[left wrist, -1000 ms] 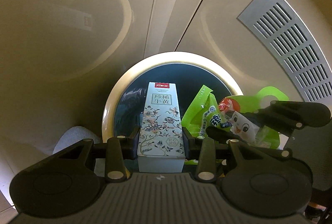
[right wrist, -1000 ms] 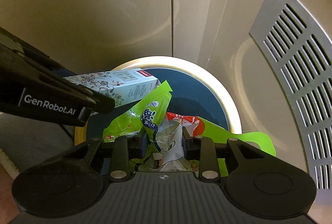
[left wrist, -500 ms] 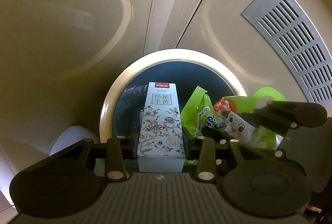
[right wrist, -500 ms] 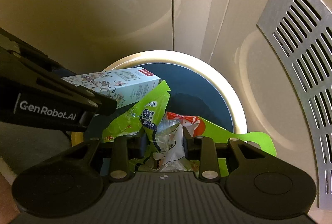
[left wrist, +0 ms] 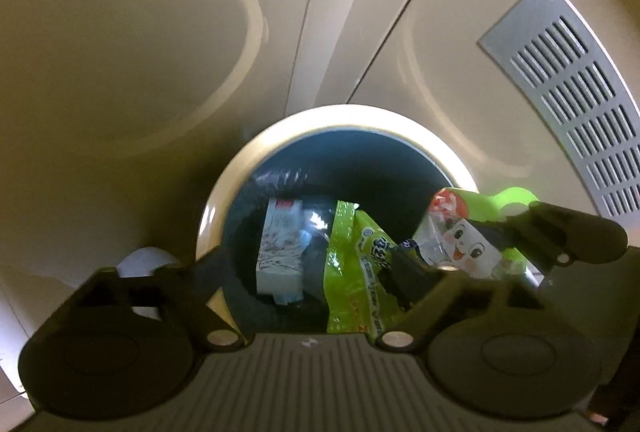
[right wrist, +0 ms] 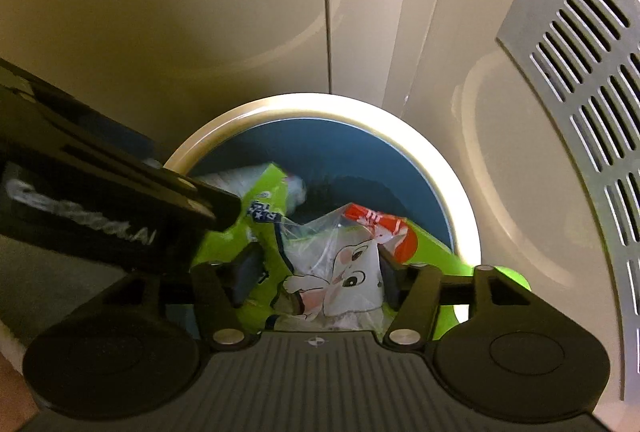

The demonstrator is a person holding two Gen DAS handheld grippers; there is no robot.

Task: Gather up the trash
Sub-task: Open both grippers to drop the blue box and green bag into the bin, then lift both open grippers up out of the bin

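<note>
The carton (left wrist: pixel 280 252), pale blue with a flower print and a red band at its far end, is blurred and sits inside the mouth of the bin (left wrist: pixel 224 200), clear of both fingers of your left hand-held gripper (left wrist: pixel 308 272). That gripper's jaws have just been opening and now stand spread wide, touching nothing; the carton lies beyond them in the bin's dark blue lining.

Just right of the carton is the green snack wrapper (left wrist: pixel 356 272), crumpled, with a clear panel bearing a cartoon face and a red patch at its far corner. In the right wrist view the same wrapper (right wrist: pixel 340 272) lies between the fingers of your right hand-held gripper (right wrist: pixel 316 272). Those jaws have also just been opening; the right pad seems to be at the wrapper's edge, the left pad stands off it, so the wrapper is loosely between them rather than pinched.

Your left hand-held gripper's black body crosses the near left of the right wrist view, touching the wrapper's far left flap.

The bin has a pale, brightly lit round rim. Around it are beige cabinet panels (right wrist: pixel 200 12), and a grey slotted vent plate (right wrist: pixel 580 92) is on the far right.
</note>
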